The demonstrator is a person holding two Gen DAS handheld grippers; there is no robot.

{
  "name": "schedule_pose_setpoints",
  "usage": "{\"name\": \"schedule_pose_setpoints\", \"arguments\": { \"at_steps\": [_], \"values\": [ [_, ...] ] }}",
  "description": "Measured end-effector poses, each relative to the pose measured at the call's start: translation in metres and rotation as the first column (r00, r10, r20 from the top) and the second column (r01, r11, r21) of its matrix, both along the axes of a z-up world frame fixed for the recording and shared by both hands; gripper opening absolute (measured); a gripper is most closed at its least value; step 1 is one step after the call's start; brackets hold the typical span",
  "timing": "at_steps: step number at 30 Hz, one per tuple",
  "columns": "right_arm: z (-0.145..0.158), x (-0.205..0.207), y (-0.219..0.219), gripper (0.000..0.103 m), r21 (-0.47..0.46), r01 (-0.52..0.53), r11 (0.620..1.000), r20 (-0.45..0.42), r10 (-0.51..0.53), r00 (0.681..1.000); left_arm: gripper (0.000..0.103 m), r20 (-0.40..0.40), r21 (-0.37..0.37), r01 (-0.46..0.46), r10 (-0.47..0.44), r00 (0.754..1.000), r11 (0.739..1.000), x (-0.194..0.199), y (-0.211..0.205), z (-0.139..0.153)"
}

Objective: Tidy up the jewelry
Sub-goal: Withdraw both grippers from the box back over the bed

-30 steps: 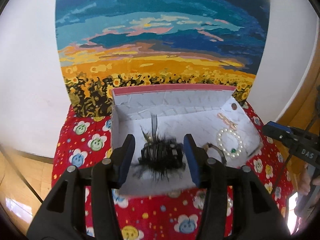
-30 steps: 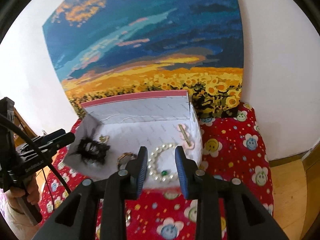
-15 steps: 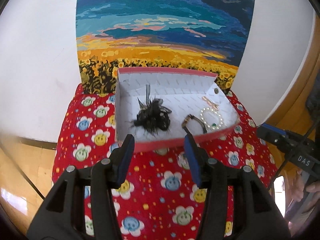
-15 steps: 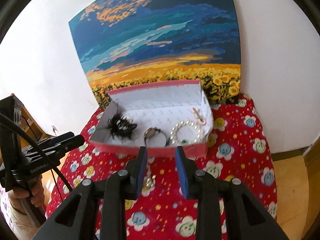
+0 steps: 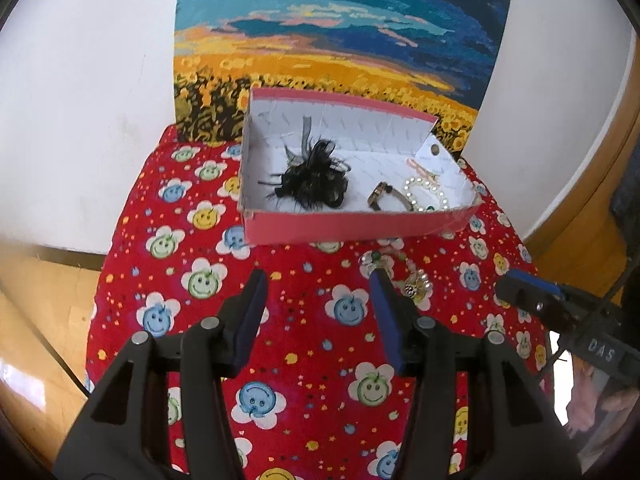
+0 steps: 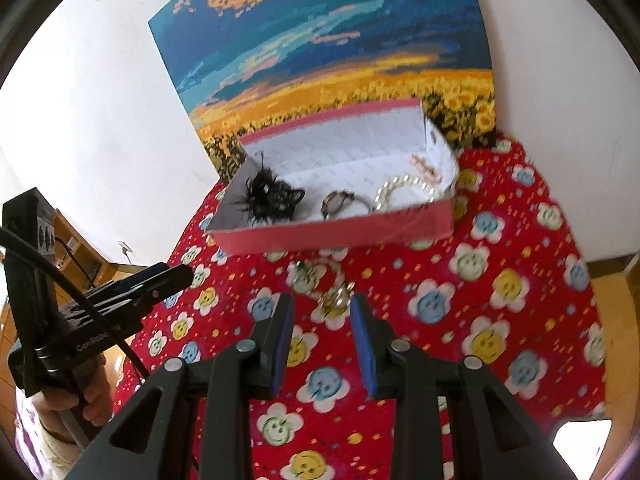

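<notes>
One pink cardboard box (image 5: 352, 226), white inside, sits at the back of the counter (image 5: 304, 344), which is covered in a red smiley-flower cloth; the box holds four pieces: one black feathered hair accessory (image 5: 314, 182) at its left end, one wristwatch (image 5: 386, 196) in the middle, one pearl bracelet (image 5: 426, 196) with a green bead right of the watch, one pale pink hair clip (image 5: 422, 168) behind the bracelet near the right wall. Outside the box, on the cloth just in front of its front wall, lies a loose cluster of gold-and-bead jewelry (image 6: 324, 288); number of pieces unclear, blurred. Left hand-held gripper (image 5: 318, 280) hovers over the cloth in front of the box, jaws spread, nothing between them. Right hand-held gripper (image 6: 322, 304) jaws apart, narrower gap, empty, with the loose jewelry just ahead of its tips. One sunflower-field painting (image 5: 340, 40) leans on the white wall behind the box. A hand (image 6: 72, 404) grips the left tool's handle.
</notes>
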State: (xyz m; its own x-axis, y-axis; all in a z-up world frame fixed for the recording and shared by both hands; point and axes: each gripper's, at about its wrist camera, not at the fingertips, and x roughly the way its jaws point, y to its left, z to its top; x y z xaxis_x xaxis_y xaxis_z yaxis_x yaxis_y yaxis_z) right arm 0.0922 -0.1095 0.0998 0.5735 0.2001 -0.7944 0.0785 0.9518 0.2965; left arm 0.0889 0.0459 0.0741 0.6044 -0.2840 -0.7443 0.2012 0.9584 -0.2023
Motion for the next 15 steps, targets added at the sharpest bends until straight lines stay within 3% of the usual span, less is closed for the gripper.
{"name": "schedule_pose_setpoints", "arguments": {
  "at_steps": [6,15],
  "values": [
    [-0.025,0.000,0.017,0.032,0.028,0.016,0.999,-0.052,-0.014,0.999,0.046,0.004,0.016,-0.037,0.037,0.999,0.999,0.004,0.002,-0.020],
    [-0.060,0.016,0.034,0.032,-0.005,0.017,1.000,-0.118,-0.017,0.993,0.046,0.007,0.057,-0.042,0.041,0.999,0.998,0.012,0.000,-0.039]
  ]
}}
